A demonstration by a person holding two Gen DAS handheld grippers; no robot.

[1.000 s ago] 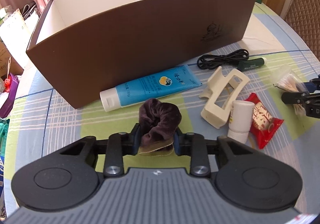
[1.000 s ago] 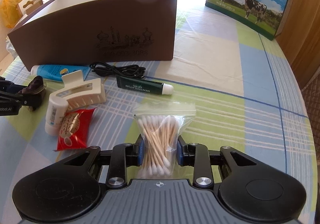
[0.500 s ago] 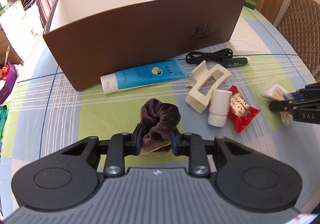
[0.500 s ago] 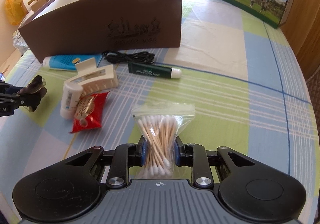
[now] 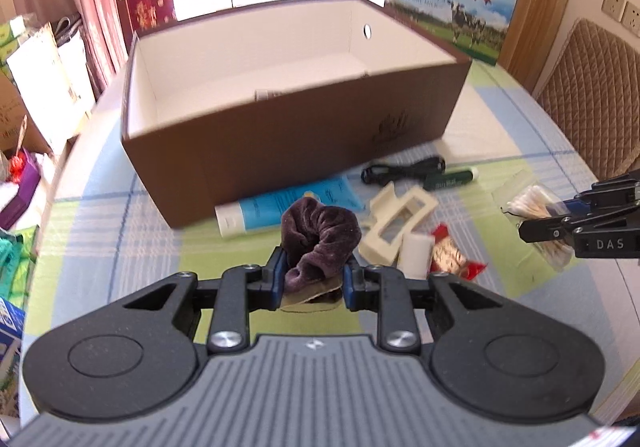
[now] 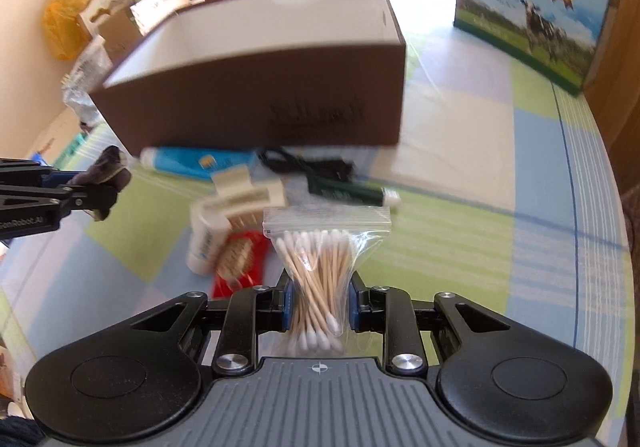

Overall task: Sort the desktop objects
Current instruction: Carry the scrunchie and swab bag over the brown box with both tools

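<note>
Now both loads airborne. Left gripper (image 5: 314, 281): fingers clamped on purple scrunchie (image 5: 318, 237), risen since a second ago, brown box (image 5: 280, 135) interior now visible over rim. Centre, on table (image 6: 460, 247): blue tube (image 5: 280, 207), hair claw (image 5: 400, 221), cable, green stick remain. Right gripper (image 6: 318, 305): fingers clamped on cotton-swab bag (image 6: 320, 267), likewise raised off table. Likely next: carry over box, drop.
</note>
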